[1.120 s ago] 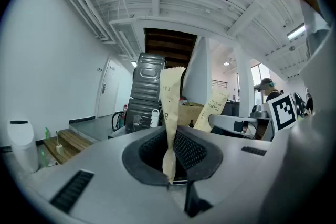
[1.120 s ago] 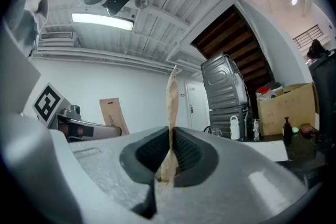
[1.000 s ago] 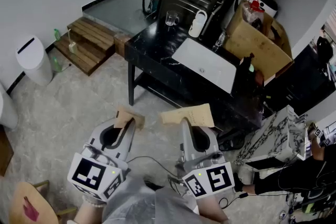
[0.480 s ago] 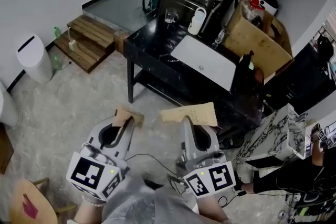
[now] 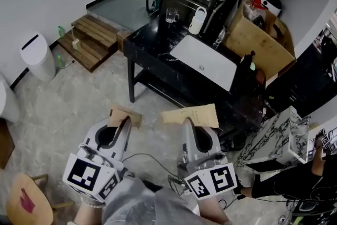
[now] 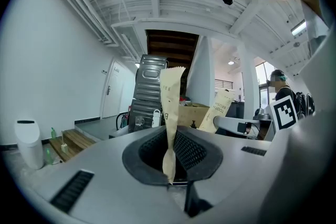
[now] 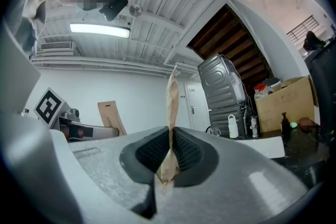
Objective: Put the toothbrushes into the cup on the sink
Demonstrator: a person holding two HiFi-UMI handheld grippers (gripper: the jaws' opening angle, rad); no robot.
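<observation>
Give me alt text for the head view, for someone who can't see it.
Seen from above, the left tongs and right tongs grip brown paper toothbrush packets, one each. Ahead stands a black sink counter with a white basin and a glass cup.

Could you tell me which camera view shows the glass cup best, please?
The head view: the glass cup stands unobstructed on the black counter. Both gripper views show it only tiny and distant beyond the jaws.

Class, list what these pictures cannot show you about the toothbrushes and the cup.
- Toothbrushes: all views; the left packet and right packet wrap them.
- Cup contents: head view; too small.
- Right packet's print: right gripper view; seen edge-on.
</observation>
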